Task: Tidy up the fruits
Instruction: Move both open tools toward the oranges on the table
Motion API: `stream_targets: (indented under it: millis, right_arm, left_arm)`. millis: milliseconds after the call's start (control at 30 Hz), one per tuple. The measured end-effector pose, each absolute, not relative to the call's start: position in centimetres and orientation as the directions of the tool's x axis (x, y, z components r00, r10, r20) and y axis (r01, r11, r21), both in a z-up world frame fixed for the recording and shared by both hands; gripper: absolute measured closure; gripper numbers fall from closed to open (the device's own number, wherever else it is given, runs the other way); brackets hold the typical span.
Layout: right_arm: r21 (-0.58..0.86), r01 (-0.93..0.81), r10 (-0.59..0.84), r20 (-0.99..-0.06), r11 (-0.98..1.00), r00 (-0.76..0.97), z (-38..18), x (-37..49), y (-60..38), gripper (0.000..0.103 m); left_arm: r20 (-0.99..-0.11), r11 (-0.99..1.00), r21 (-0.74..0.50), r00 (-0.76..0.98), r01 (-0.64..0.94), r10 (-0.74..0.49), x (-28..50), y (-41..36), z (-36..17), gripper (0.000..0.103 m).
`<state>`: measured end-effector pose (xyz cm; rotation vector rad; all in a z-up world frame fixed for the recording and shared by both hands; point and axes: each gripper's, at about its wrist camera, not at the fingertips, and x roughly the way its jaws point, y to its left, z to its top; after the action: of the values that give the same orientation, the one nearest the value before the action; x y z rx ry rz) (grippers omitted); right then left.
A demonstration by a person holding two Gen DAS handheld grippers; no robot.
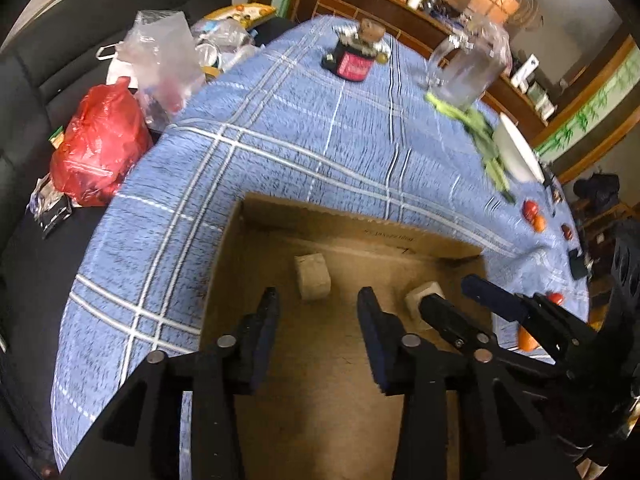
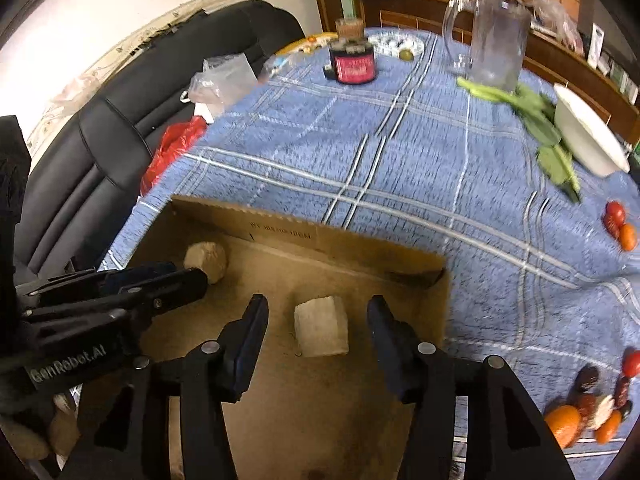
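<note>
Blue white-checked tablecloth (image 1: 280, 140), brown cardboard box (image 2: 320, 248), red bag (image 1: 100, 144), orange fruits (image 2: 564, 424).

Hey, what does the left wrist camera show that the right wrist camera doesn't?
Only the left wrist view shows the whole red bag on the black seat. Only the right wrist view shows the big orange in a fruit pile and the green fruit. Both show the cardboard box with pale blocks, the glass pitcher, the white bowl, and both open tools.
</note>
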<state>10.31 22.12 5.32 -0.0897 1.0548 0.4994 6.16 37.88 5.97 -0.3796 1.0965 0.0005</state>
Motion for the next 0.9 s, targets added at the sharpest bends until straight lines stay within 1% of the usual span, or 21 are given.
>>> stream_targets:
  millis: [33,100,200,300,433,600,733,900]
  right_arm:
    - [0.160,-0.434,0.351,-0.843,0.886,0.407,5.9,9.9,21.6,0.045]
    - [0.162,-0.418,0.352,-0.831,0.894,0.431,6.9,9.1,20.2,0.040]
    - [0.197,-0.355,0.354,-0.814,0.914,0.459,7.9,7.7,16.5,0.036]
    - [0.239,-0.254,0.337,-0.810,0.937,0.481,8.0,6.0,11.1,0.036]
    - [0.255,-0.103,0.272,-0.826,0.962,0.494,6.8,3.7,3.3,0.036]
    - [0.242,0.016,0.205,-0.856,0.970,0.475,5.0,1.9,-4.4,0.036]
    - [0.247,0.043,0.199,-0.861,0.968,0.468,4.5,1.2,-8.0,0.037]
    - [0.259,0.012,0.224,-0.857,0.966,0.464,4.5,0.7,-10.0,0.037]
  left_arm:
    - [-0.862,0.933,-0.305,0.473,-0.193,-0.184,5.9,37.9,6.4,0.059]
    - [-0.852,0.921,-0.323,0.490,-0.217,-0.184,5.1,38.0,7.4,0.057]
    - [-0.837,0.899,-0.365,0.509,-0.244,-0.202,4.0,37.8,8.5,0.053]
    - [-0.830,0.891,-0.380,0.516,-0.249,-0.210,2.9,36.6,8.9,0.052]
    - [-0.836,0.901,-0.367,0.506,-0.230,-0.211,2.1,34.1,9.2,0.051]
    - [-0.846,0.926,-0.335,0.488,-0.175,-0.214,1.6,28.9,9.5,0.051]
    - [-0.853,0.939,-0.327,0.462,-0.108,-0.244,1.8,23.9,9.1,0.051]
    - [-0.867,0.952,-0.306,0.418,-0.018,-0.270,2.7,17.8,7.7,0.052]
